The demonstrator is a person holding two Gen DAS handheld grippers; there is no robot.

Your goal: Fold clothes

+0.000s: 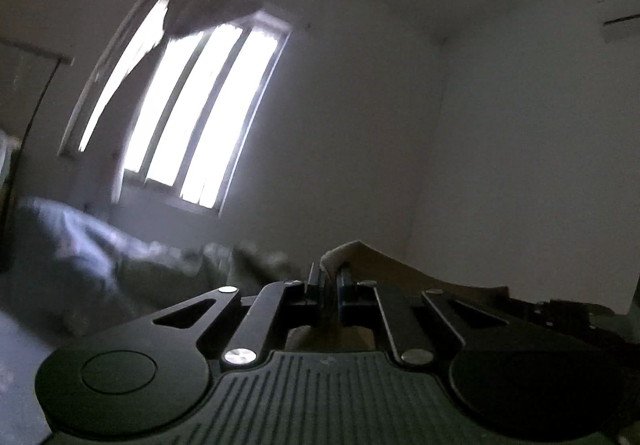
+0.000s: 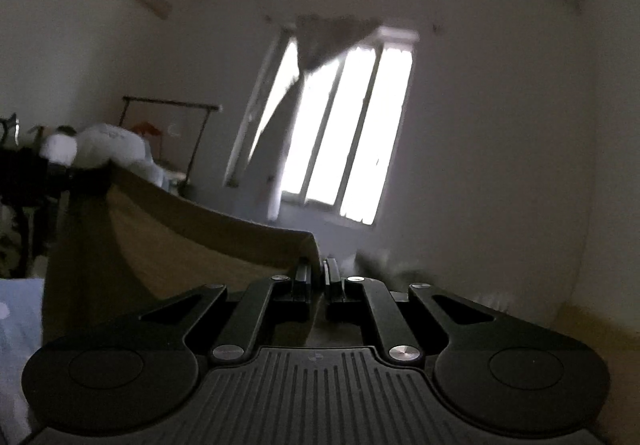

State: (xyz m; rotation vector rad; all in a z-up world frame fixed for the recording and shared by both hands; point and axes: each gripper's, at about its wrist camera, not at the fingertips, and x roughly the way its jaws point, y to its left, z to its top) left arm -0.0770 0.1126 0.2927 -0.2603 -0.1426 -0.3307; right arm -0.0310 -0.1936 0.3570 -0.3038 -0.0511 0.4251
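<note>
The left claw (image 1: pixel 329 271) is clamped on one corner of the tan garment (image 2: pixel 168 229); the right claw (image 2: pixel 319 269) is clamped on the other, cloth stretched between them.

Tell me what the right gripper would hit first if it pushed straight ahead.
Nothing nearby: past the tan garment pinched in the right gripper, the way looks free up to the far wall beside the window; depth is unclear.

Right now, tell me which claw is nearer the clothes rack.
Left. The left claw holds the tan cloth on the clothes rack side; the right claw holds its far corner.
</note>
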